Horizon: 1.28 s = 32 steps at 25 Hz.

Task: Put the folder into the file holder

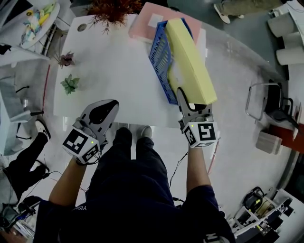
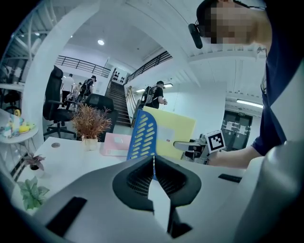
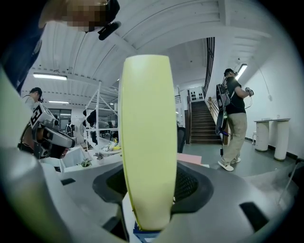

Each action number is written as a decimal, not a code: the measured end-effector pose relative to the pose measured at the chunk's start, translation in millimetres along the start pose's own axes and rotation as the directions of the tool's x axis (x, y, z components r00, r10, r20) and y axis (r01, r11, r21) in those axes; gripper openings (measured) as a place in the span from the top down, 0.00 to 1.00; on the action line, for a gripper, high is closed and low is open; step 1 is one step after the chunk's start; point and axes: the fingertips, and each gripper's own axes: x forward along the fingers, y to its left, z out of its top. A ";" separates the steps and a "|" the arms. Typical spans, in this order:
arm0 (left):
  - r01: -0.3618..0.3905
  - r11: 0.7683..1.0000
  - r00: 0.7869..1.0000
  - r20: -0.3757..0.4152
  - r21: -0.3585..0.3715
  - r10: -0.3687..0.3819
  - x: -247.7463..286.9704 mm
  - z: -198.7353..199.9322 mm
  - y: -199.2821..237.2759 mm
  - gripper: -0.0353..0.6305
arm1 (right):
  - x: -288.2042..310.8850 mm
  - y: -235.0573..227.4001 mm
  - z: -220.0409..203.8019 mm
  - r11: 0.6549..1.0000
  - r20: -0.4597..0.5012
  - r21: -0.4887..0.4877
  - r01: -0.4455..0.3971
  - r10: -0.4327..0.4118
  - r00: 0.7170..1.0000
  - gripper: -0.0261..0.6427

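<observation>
A yellow folder [image 1: 190,57] stands on edge inside the blue slotted file holder [image 1: 159,59] on the white table [image 1: 109,71]. My right gripper [image 1: 187,102] is at the folder's near end. In the right gripper view the folder [image 3: 147,137] fills the gap between the jaws, which stand wide apart and do not clamp it; a bit of the blue holder [image 3: 142,233] shows below. My left gripper [image 1: 110,105] hovers shut and empty over the table's near edge, well left of the holder. From the left gripper view [image 2: 153,159] the holder [image 2: 142,135] and folder [image 2: 173,133] are ahead.
A pink folder [image 1: 147,21] lies behind the holder, beside a dried plant [image 1: 111,9]. Two small plants [image 1: 70,84] sit at the table's left. A chair [image 1: 266,102] stands to the right. A person [image 3: 232,118] stands by the stairs.
</observation>
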 end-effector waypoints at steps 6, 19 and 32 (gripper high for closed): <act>0.004 1.000 1.000 0.029 0.018 -0.004 -8.0 7.2 -8.1 0.89 | -12.9 6.8 10.7 1.000 0.008 -0.013 -0.007 0.007 1.000 0.59; -0.001 0.998 0.996 0.084 0.058 -0.004 -25.1 26.1 -30.6 0.89 | -53.8 11.1 21.4 1.000 0.018 0.010 0.014 -0.014 1.000 0.56; -0.014 0.994 0.990 0.142 0.104 -0.001 -30.3 50.4 -54.7 0.89 | -102.5 13.2 32.1 0.999 0.037 0.033 0.009 -0.010 0.999 0.56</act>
